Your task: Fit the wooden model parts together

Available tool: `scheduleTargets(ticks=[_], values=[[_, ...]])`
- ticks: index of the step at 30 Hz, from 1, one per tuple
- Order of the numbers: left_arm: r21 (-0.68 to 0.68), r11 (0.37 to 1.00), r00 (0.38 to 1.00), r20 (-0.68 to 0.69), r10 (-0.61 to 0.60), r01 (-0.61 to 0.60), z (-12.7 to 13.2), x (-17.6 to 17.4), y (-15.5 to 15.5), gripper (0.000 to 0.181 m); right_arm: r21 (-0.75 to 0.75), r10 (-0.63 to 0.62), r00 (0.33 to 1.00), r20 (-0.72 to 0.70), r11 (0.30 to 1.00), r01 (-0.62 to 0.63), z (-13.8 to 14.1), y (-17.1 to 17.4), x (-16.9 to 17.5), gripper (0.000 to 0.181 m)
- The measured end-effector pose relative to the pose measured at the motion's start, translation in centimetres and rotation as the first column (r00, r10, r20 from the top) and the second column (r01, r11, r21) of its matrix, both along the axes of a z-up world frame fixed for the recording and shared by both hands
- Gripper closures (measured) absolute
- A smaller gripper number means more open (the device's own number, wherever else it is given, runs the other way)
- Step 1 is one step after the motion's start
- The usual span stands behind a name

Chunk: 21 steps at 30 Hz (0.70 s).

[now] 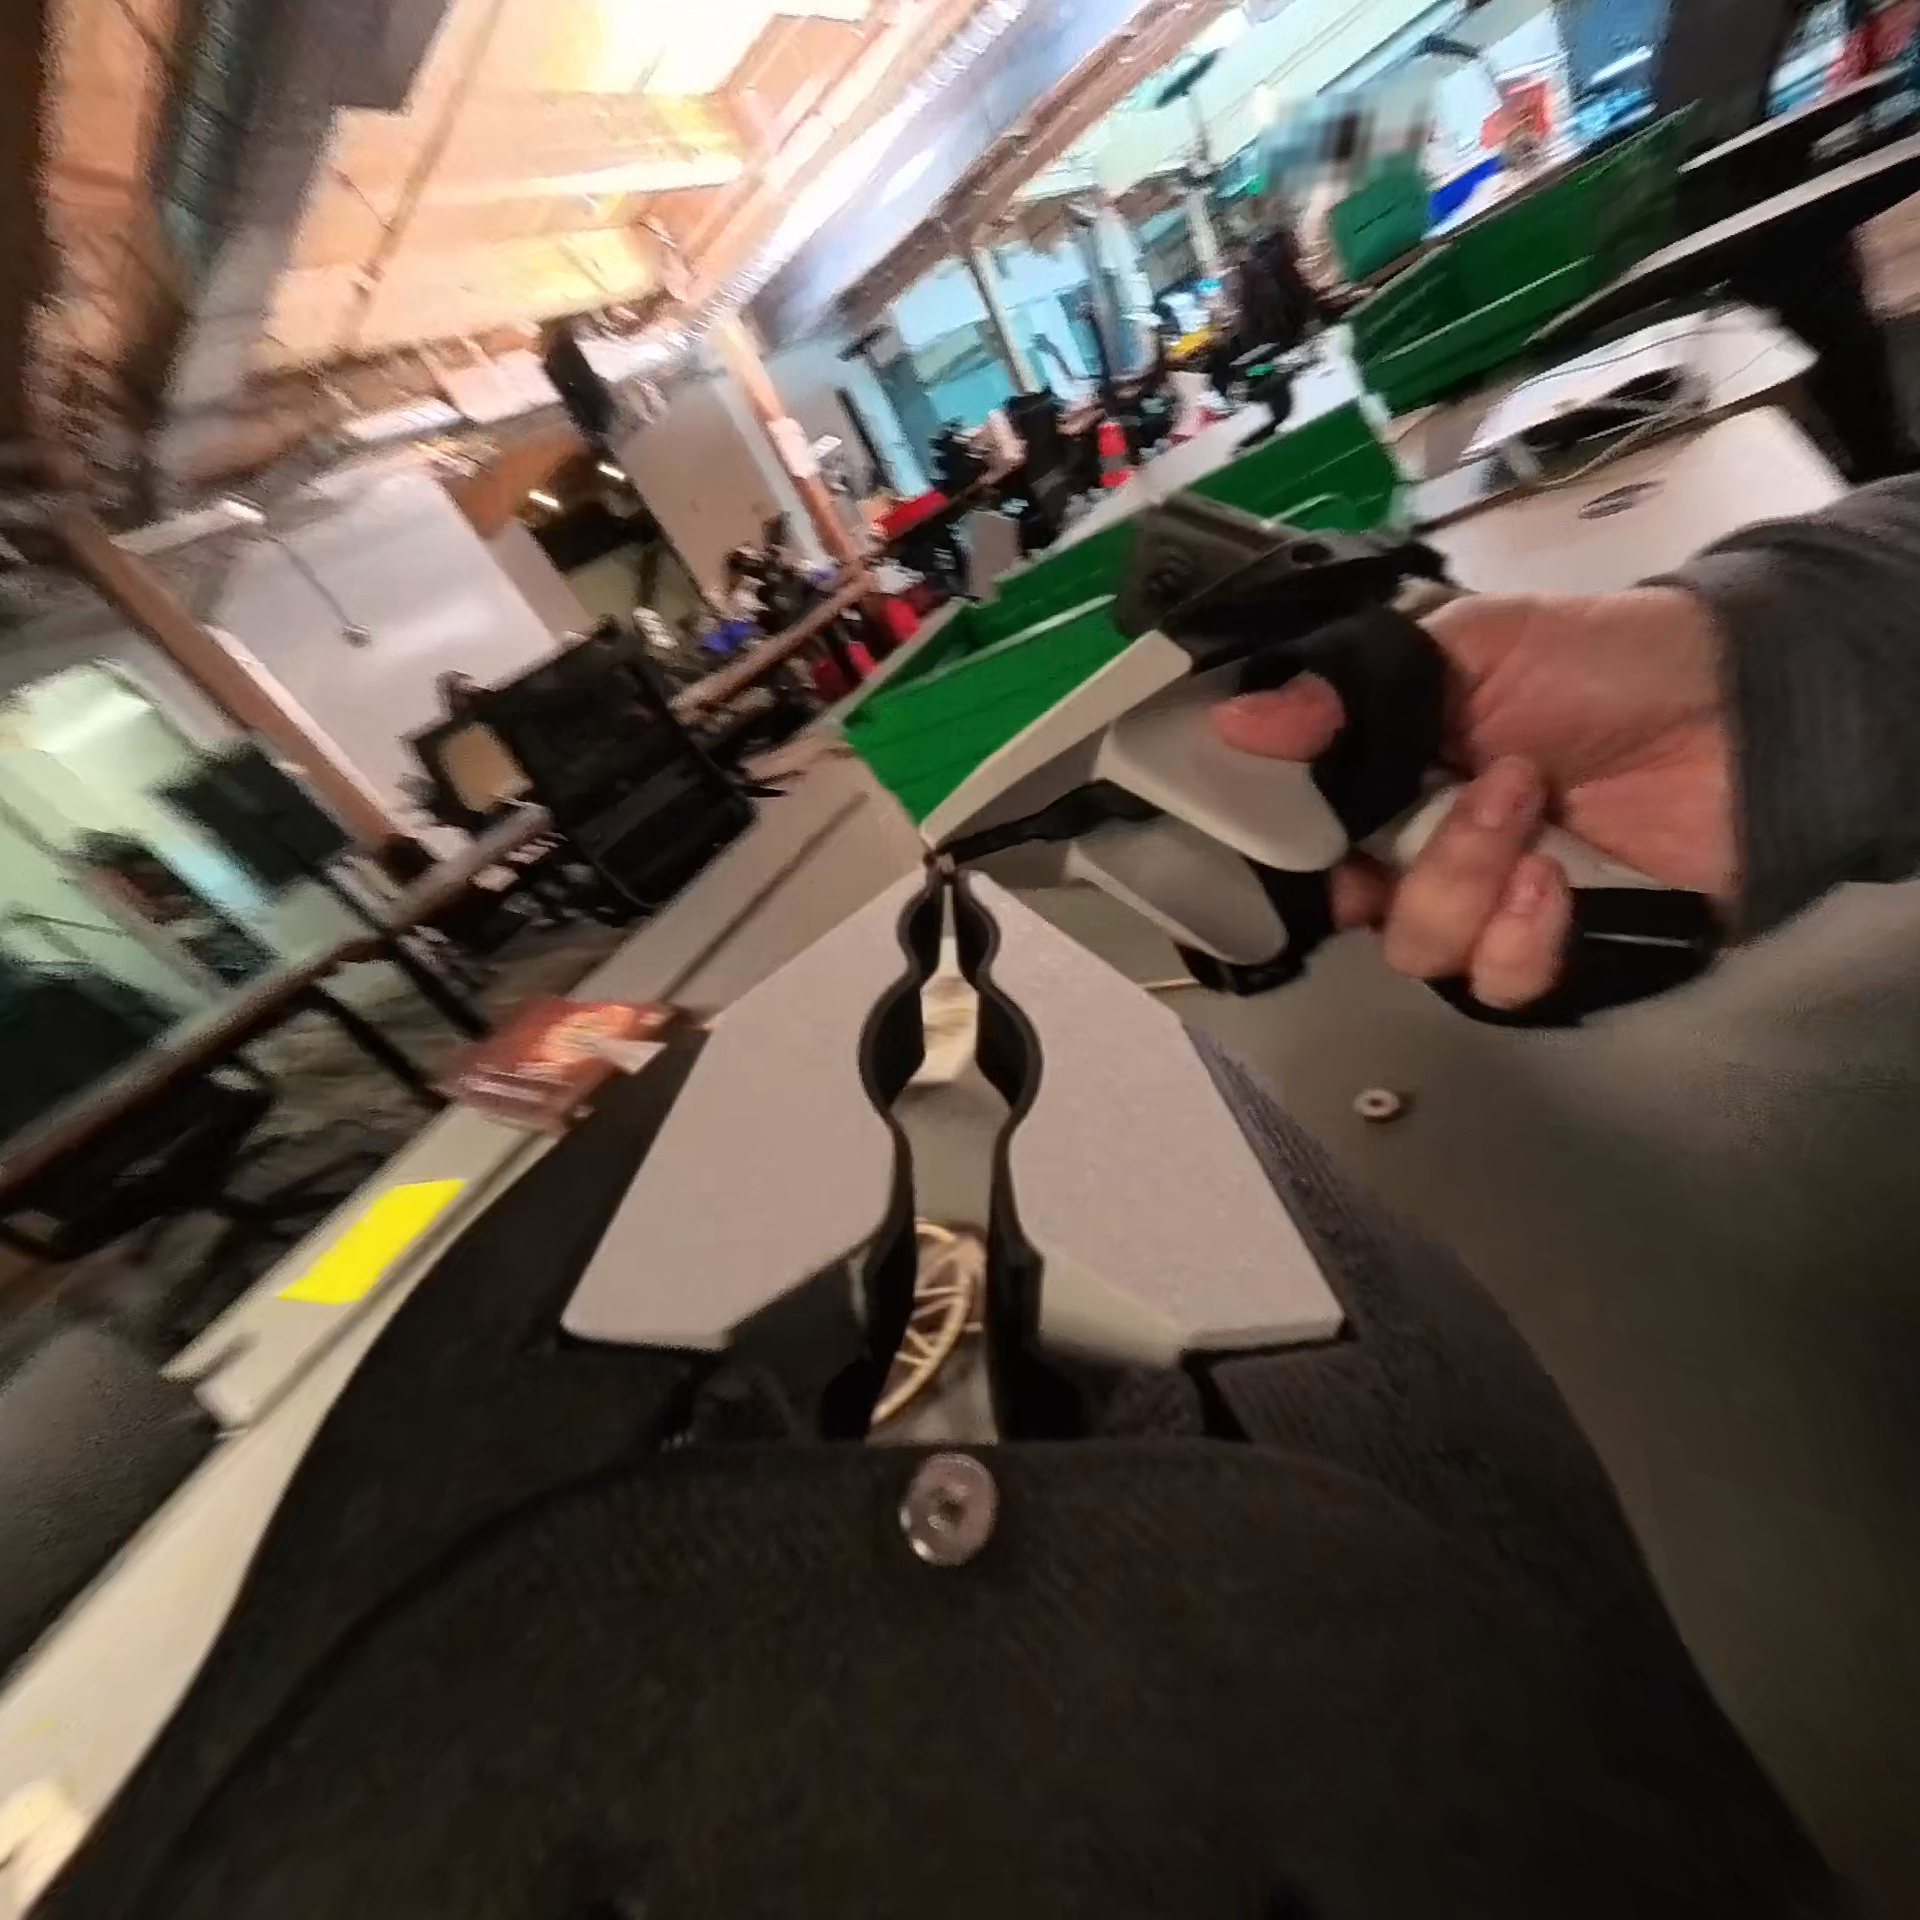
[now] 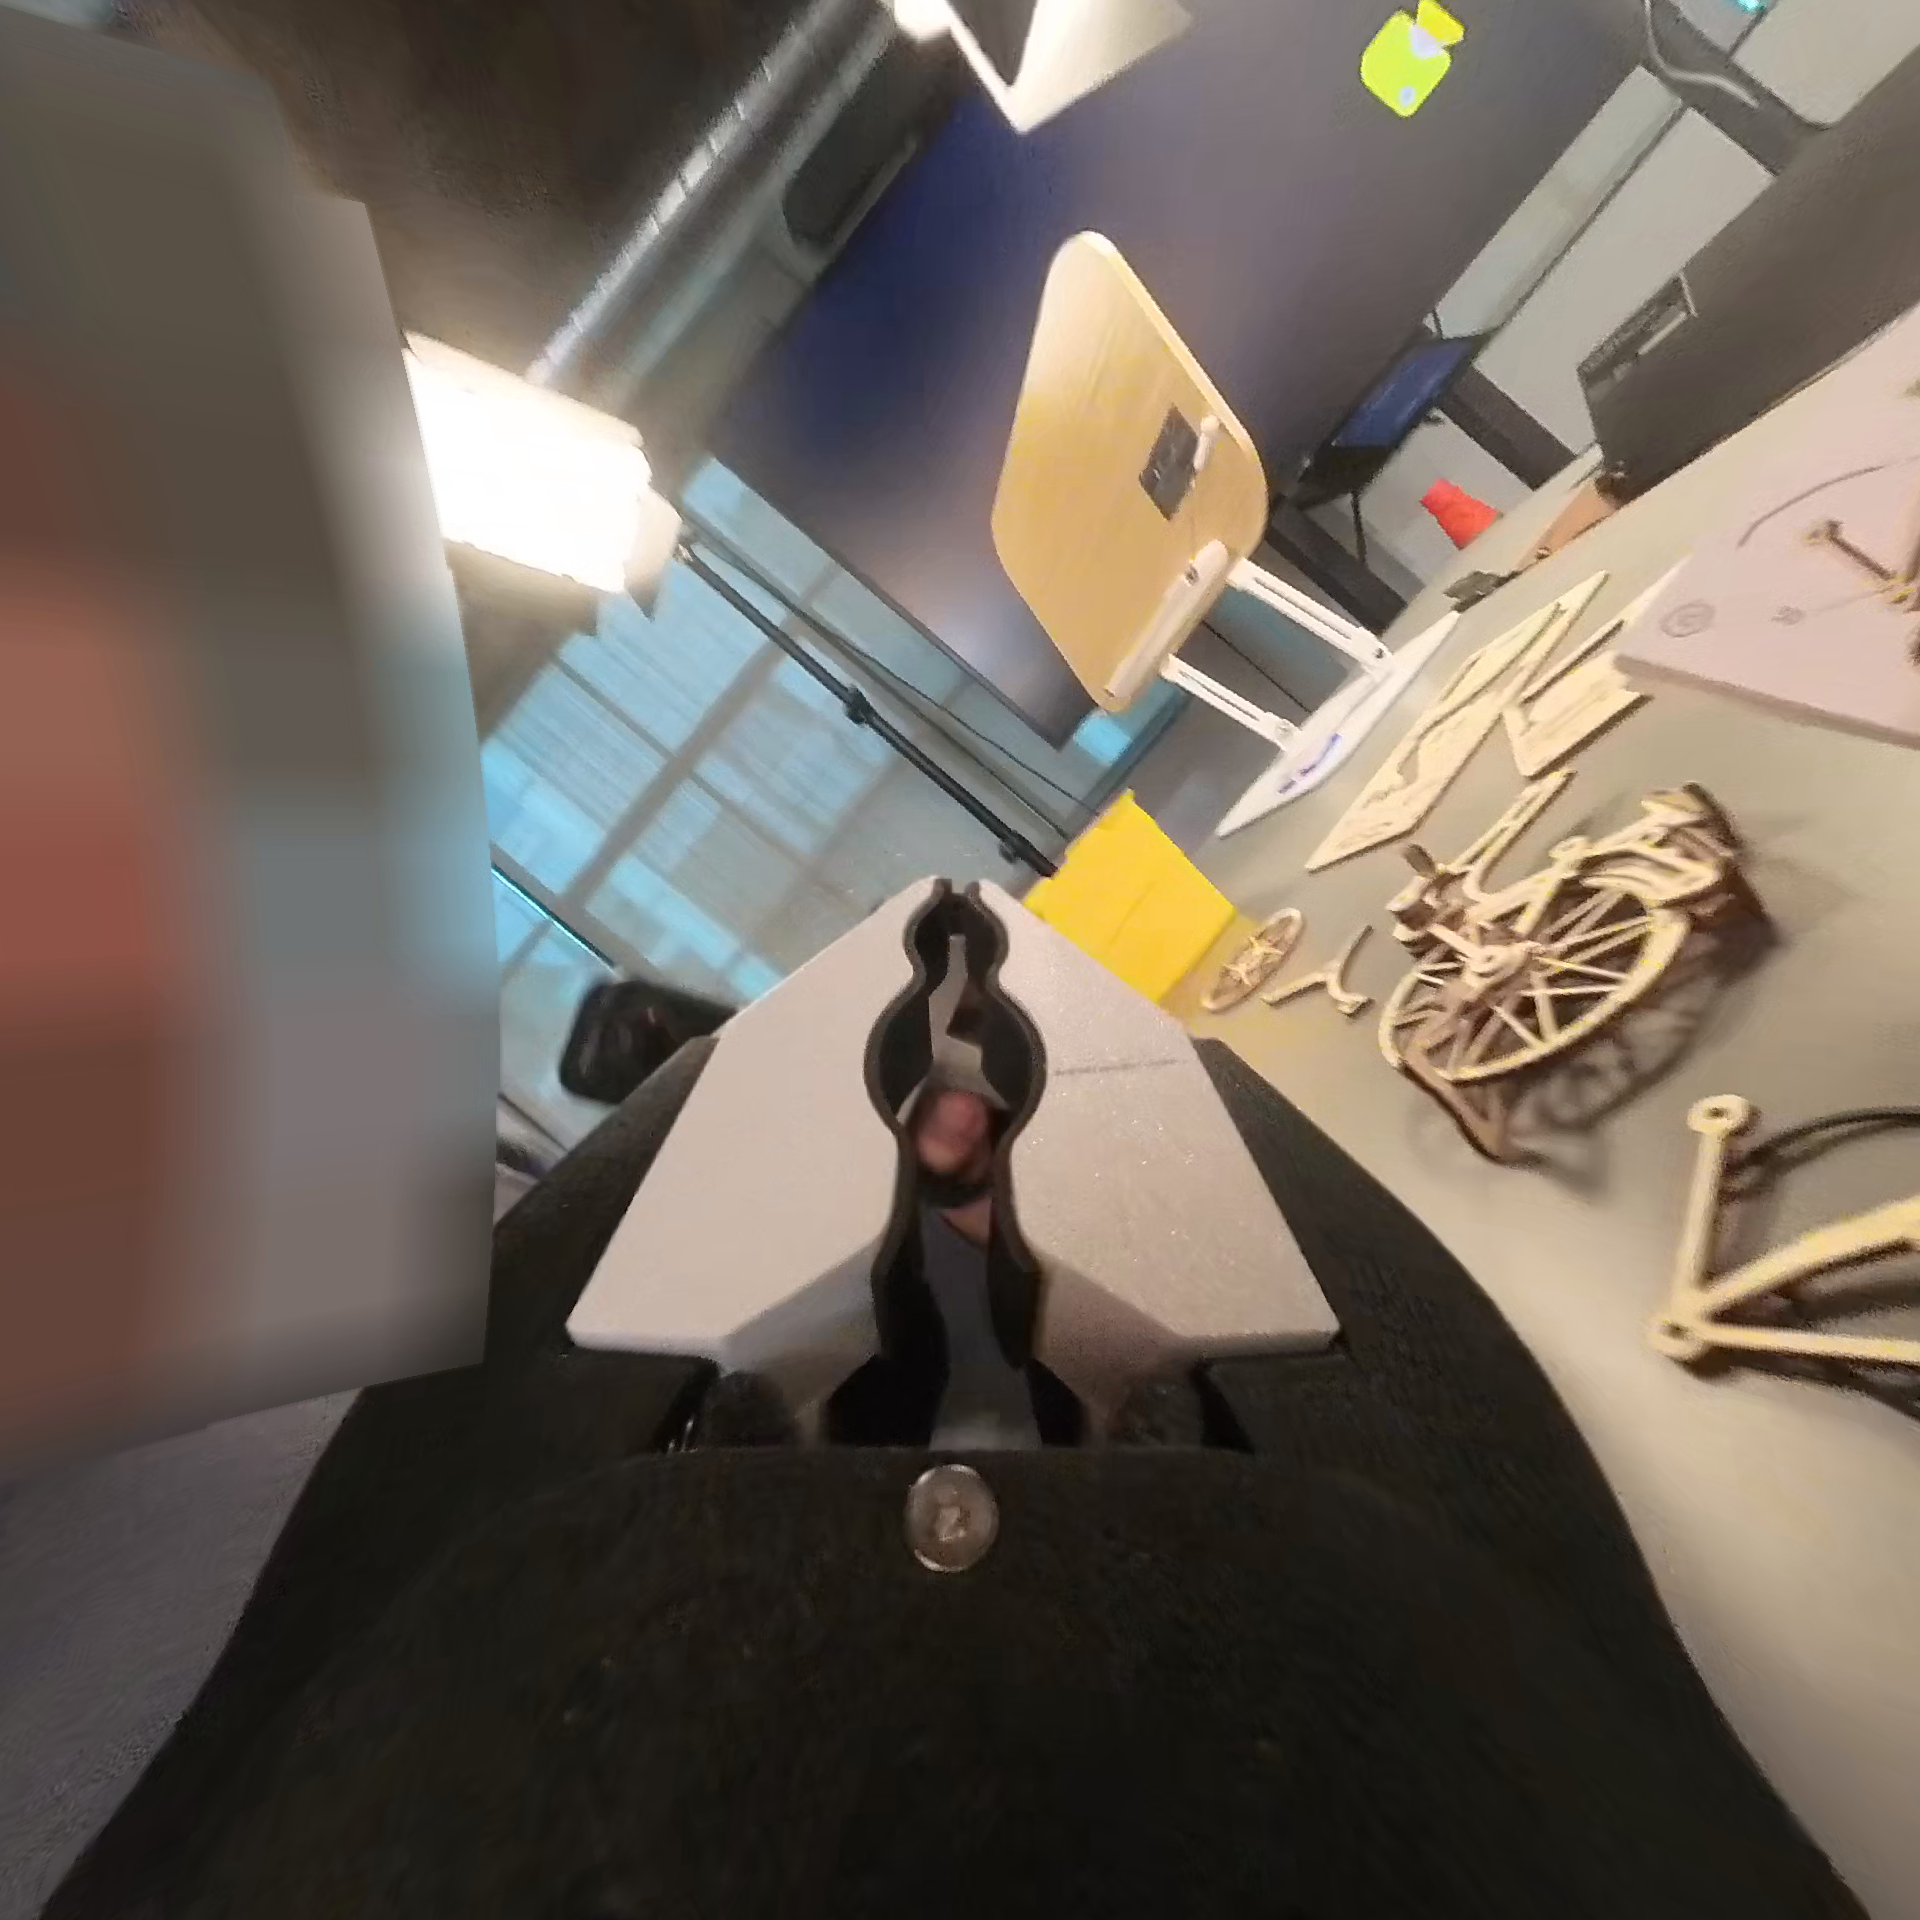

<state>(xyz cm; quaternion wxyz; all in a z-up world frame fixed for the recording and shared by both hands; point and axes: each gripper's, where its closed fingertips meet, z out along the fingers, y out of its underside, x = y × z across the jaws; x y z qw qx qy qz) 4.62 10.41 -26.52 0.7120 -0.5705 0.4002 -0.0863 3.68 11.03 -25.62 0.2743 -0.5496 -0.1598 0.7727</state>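
Grey desk (image 2: 1558, 1195) carries all wooden parts, seen in right wrist view. Flat cut-out sheets (image 2: 1475, 727) lie farthest back, beside a white board (image 2: 1787, 644). Nearer, the part-built bicycle model (image 2: 1558, 935) with a large spoked wheel sits on the desk. A small loose wheel (image 2: 1252, 961) and a forked piece (image 2: 1325, 982) lie just left of it. A frame piece with ringed ends (image 2: 1787, 1278) lies nearest, at the right edge.

Left tool (image 1: 948, 868): tips together, nothing visible between them, held above the desk; a spoked wheel shows blurred through the gap lower down.

Right tool (image 2: 961, 899): tips nearly together, nothing gripped, raised off the desk and well apart from the model. In left wrist view it appears held by a hand (image 1: 1558, 790), its tips close to the left tool's tips.
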Motion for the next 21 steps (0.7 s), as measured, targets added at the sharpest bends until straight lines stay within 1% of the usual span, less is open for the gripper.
scheduleTargets(ticks=[1, 2, 4, 5, 7, 8, 10, 11, 13, 16, 18, 20, 21], values=[[-0.063, 0.997, 0.999, 0.004, -0.047, 0.048, -0.6, 0.3, -0.2, 0.180, 0.047, 0.000, 0.999, 0.046, 0.999, -0.002, -0.5, 0.0, 0.5, 0.181], [-0.135, 0.987, 0.996, -0.002, -0.087, 0.085, -1.4, 0.6, -0.3, 0.175, 0.095, 0.010, 0.994, 0.111, 0.995, -0.021, -1.2, -0.1, 1.0, 0.181], [-0.297, 0.945, 0.988, -0.029, -0.154, 0.139, -3.3, 1.1, -0.4, 0.166, 0.188, 0.038, 0.955, 0.293, 0.977, -0.097, -3.4, -0.4, 2.3, 0.181], [-0.381, 0.911, 0.981, -0.044, -0.192, 0.161, -4.4, 1.5, -0.6, 0.164, 0.231, 0.021, 0.923, 0.384, 0.966, -0.118, -4.6, -0.3, 3.1, 0.181], [-0.539, 0.821, 0.963, -0.064, -0.263, 0.188, -6.6, 2.2, -1.3, 0.158, 0.263, 0.012, 0.828, 0.560, 0.946, -0.191, -7.2, -0.6, 4.6, 0.181], [-0.596, 0.776, 0.951, -0.061, -0.302, 0.208, -7.5, 2.7, -1.8, 0.158, 0.271, 0.009, 0.795, 0.606, 0.938, -0.217, -7.9, -0.8, 5.2, 0.181], [-0.688, 0.695, 0.937, -0.064, -0.343, 0.208, -9.2, 3.4, -2.5, 0.155, 0.254, 0.040, 0.758, 0.651, 0.930, -0.267, -8.7, -1.4, 5.9, 0.181], [-0.717, 0.668, 0.932, -0.071, -0.355, 0.200, -9.8, 3.7, -2.8, 0.155, 0.255, 0.048, 0.751, 0.658, 0.925, -0.282, -8.9, -1.6, 6.0, 0.181], [-0.742, 0.648, 0.929, -0.097, -0.358, 0.172, -10.7, 4.1, -2.9, 0.153, 0.270, 0.060, 0.739, 0.671, 0.908, -0.319, -9.3, -1.9, 6.0, 0.181], [-0.754, 0.640, 0.925, -0.124, -0.360, 0.149, -11.4, 4.4, -3.0, 0.152, 0.328, 0.023, 0.713, 0.701, 0.877, -0.350, -9.7, -1.9, 5.8, 0.181], [-0.765, 0.622, 0.924, -0.102, -0.370, 0.164, -11.2, 4.9, -3.2, 0.153, 0.312, 0.016, 0.714, 0.700, 0.892, -0.327, -9.6, -1.9, 5.6, 0.181], [-0.788, 0.592, 0.923, -0.080, -0.375, 0.172, -11.3, 5.2, -3.5, 0.153, 0.246, 0.032, 0.712, 0.701, 0.927, -0.284, -9.7, -2.0, 5.8, 0.181], [-0.798, 0.576, 0.923, -0.069, -0.379, 0.177, -11.4, 5.3, -3.6, 0.153, 0.215, 0.033, 0.700, 0.714, 0.940, -0.264, -10.0, -2.1, 6.0, 0.181]])
